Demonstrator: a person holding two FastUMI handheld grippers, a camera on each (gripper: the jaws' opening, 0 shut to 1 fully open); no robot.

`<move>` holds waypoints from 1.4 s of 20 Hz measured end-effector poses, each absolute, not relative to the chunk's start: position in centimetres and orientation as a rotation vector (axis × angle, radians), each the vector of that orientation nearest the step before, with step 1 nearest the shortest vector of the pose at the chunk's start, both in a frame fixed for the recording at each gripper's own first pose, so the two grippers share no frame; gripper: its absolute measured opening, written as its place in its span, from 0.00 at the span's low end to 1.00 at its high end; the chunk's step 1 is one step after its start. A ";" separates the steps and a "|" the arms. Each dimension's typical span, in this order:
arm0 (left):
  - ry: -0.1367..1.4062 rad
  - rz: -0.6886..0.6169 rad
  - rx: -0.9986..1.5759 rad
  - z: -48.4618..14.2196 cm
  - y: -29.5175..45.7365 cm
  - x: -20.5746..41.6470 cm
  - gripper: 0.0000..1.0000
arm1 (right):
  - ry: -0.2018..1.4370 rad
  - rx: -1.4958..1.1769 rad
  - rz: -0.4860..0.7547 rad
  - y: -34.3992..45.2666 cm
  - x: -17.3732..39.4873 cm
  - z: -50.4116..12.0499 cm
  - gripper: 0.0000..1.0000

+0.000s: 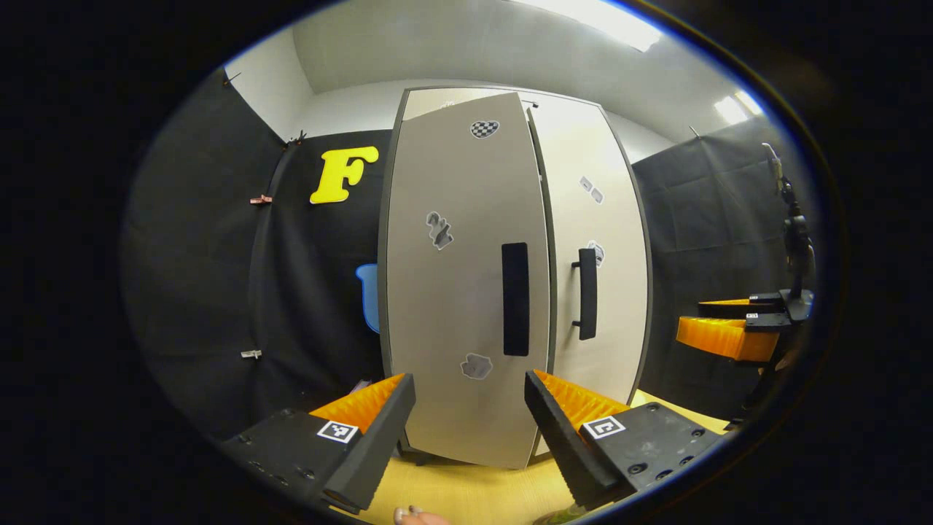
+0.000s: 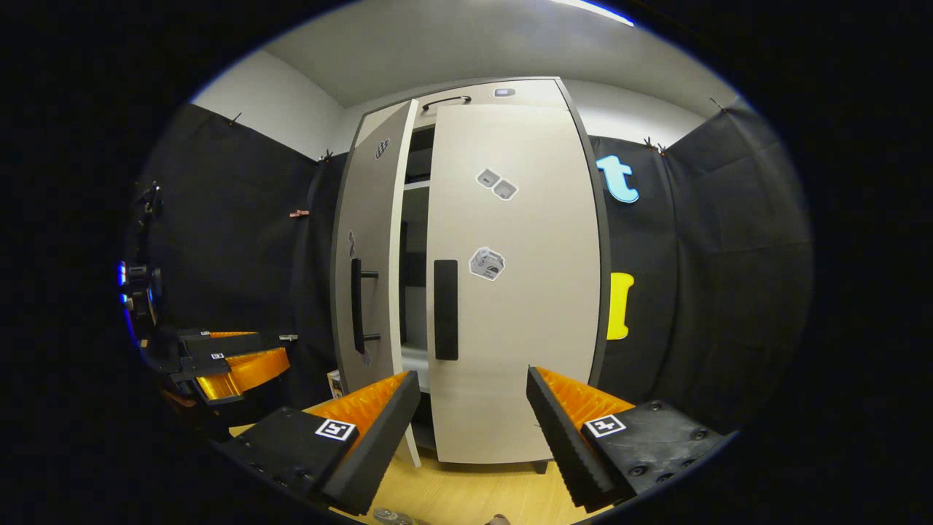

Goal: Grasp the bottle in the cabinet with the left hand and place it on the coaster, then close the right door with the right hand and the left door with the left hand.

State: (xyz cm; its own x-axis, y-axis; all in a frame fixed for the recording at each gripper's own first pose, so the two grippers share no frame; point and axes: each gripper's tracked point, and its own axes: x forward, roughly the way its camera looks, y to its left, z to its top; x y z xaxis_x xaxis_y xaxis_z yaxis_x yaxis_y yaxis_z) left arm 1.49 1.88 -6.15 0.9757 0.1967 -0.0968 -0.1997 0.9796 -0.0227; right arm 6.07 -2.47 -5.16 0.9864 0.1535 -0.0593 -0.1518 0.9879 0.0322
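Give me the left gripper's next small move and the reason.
Probably ease the left gripper forward against the left door to push it shut. The right gripper view shows that door ajar, a dark gap beside the right door, which looks closed. The left gripper's fingers are open, facing the panel.

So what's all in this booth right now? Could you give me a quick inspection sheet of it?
Surface: wooden tabletop, pale yellow.
Job's things: cabinet; right door looks shut, left door ajar, shelves in the gap. Bottle and coaster not identified.
Clutter: small stickers on both doors.
Grippers: left gripper open, facing the left door; right gripper open, facing the right door.
Cables: nothing seen.
Surroundings: black cloth wall, white ceiling, ceiling light.
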 end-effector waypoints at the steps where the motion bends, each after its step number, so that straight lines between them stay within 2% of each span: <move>1: 0.094 0.196 -0.033 -6.2 1.7 1.2 0.96 | 0.062 0.026 0.153 -2.4 5.8 -5.2 0.98; 16: 0.070 0.185 -0.049 -5.3 0.8 -1.3 0.96 | 0.043 -0.009 0.156 -2.2 3.5 -4.5 0.98; 28: 0.096 0.156 -0.036 -6.3 0.4 -0.4 0.96 | 0.066 -0.019 0.143 -2.5 3.8 -5.5 0.98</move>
State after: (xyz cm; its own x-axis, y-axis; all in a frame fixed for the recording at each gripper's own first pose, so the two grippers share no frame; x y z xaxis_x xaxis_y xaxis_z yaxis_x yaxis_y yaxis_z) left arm -0.41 0.37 -6.28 0.9834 0.1530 -0.0978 -0.1564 0.9873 -0.0286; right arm 3.83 -2.47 -5.49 0.9876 0.1420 -0.0673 -0.1433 0.9896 -0.0144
